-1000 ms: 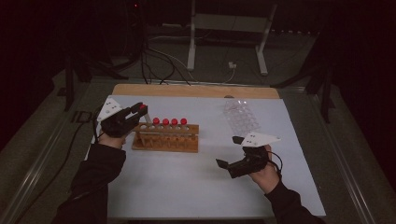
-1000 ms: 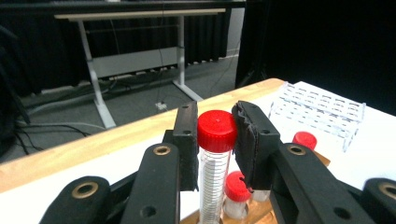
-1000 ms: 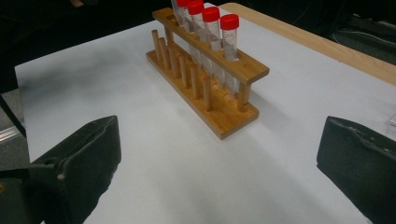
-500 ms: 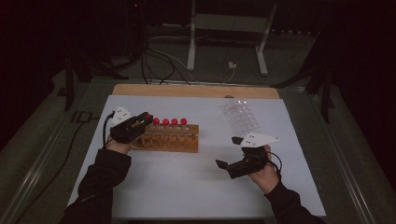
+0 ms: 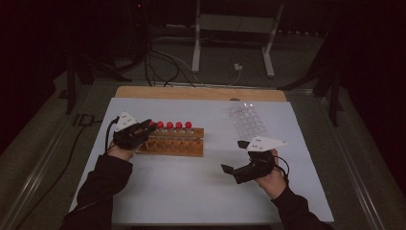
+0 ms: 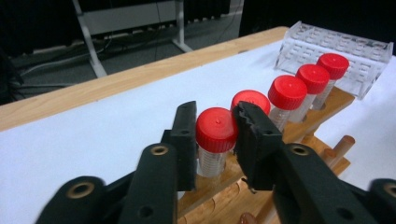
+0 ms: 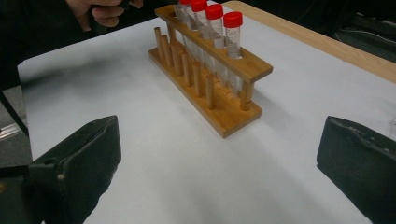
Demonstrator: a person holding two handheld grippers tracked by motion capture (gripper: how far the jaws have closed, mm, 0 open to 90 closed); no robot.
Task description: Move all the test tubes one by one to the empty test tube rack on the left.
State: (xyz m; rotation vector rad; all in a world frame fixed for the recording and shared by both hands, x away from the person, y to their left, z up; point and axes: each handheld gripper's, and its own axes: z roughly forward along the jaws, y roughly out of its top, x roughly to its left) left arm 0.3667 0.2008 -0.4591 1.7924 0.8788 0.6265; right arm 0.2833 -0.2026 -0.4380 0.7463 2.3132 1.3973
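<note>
A wooden rack (image 5: 174, 143) stands at mid-table and holds several red-capped tubes (image 5: 170, 125) in a row. My left gripper (image 5: 143, 128) is at the rack's left end. In the left gripper view its jaws (image 6: 215, 109) flank the cap of the end tube (image 6: 215, 130), which stands upright in the rack (image 6: 336, 100). Both pads touch the cap, though the jaws have just been opening a little. My right gripper (image 5: 229, 170) rests low at the right front, open and holding nothing. Its jaws (image 7: 219, 154) point toward the rack (image 7: 219, 107).
A clear plastic rack (image 5: 246, 120) lies on the white sheet behind the right hand, also in the left gripper view (image 6: 336, 44). The table's wooden far edge (image 5: 201, 92) runs along the back. Cables and a metal stand lie on the floor beyond it.
My left gripper has moved right and down to the rack's left end, and one more red cap now stands in the row. The right hand has not moved.
</note>
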